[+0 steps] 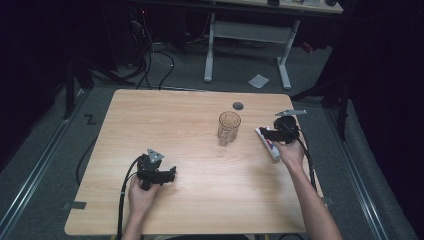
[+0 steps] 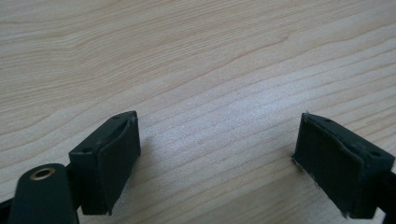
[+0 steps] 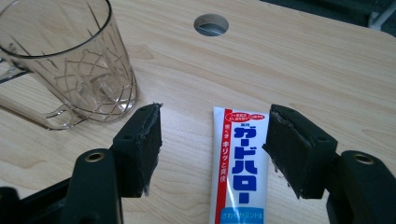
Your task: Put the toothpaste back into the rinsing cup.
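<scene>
We judge the step in hand to be a grasp on the white toothpaste tube with blue lettering and a red stripe [image 3: 238,168], which lies flat on the pale wooden surface [image 1: 190,120] just right of the clear cut-pattern drinking glass [image 1: 229,128]. The right gripper [image 3: 212,140] has its jaws spread wide with the tube between them, the pads clear of it on both sides, so nothing is gripped yet. To do this well we would lower the jaws until they straddle the tube's flat body evenly, centre it in the gap, and close across its width rather than along its length; the left jaw sits near the glass, so we should keep from knocking it. The left gripper [image 1: 159,175] rests released and empty over bare wood near the front edge. The right gripper view gives us the tube's print and its gap to each pad, which the high view hides under the hand; the high view in turn shows the round cable hole [image 1: 238,106] beyond the glass and how far apart the two hands are.
</scene>
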